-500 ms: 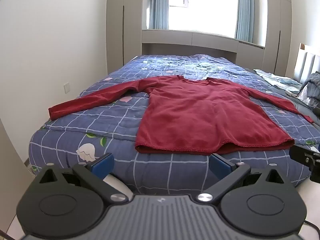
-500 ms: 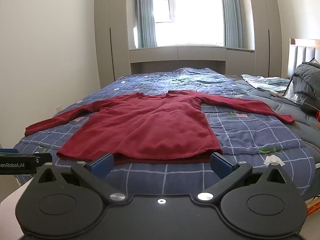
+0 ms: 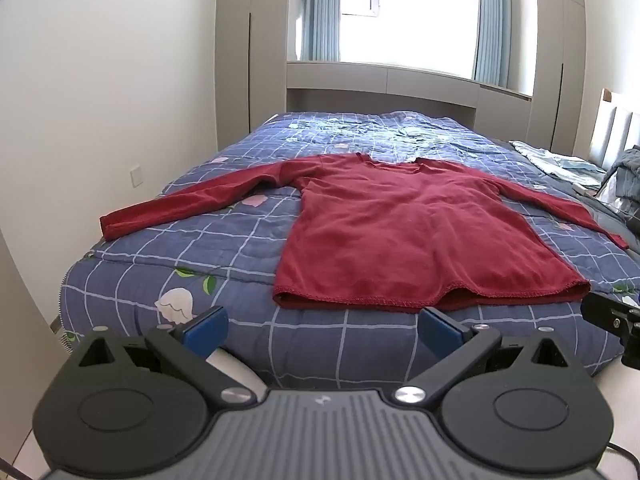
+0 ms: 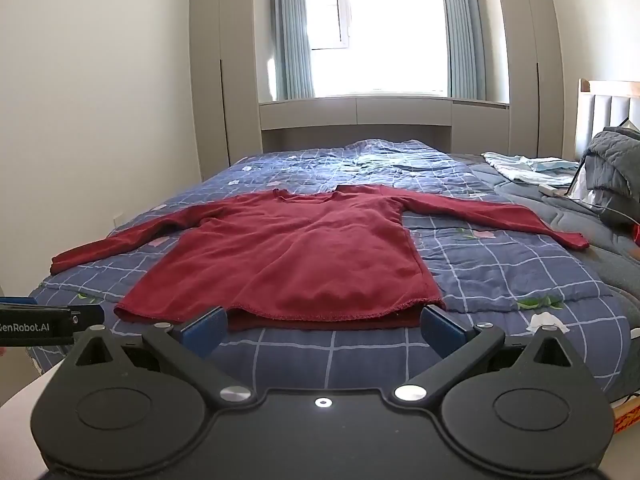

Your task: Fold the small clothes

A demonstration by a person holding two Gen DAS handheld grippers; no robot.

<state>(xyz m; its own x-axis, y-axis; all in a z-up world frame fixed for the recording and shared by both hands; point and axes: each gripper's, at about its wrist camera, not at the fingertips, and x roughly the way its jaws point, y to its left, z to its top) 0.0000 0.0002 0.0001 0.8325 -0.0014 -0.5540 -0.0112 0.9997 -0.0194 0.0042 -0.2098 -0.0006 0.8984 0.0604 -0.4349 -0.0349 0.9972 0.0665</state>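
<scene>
A dark red long-sleeved top [image 3: 404, 236] lies flat on the bed, hem toward me, neck toward the window, both sleeves spread out to the sides. It also shows in the right wrist view [image 4: 296, 256]. My left gripper [image 3: 320, 330] is open and empty, just short of the hem at the bed's near edge. My right gripper [image 4: 322, 326] is open and empty, its blue pads level with the hem's two corners. Each gripper shows at the edge of the other's view.
The bed has a blue checked quilt [image 3: 192, 248] with flower prints. A white wall runs along the left. Light blue clothes [image 4: 524, 168] and a grey padded bundle [image 4: 616, 160] lie at the right by the headboard. Cabinets and a window stand behind the bed.
Both grippers have moved slightly closer to the bed, so the top sits a little larger and lower in view. Both stay open.
</scene>
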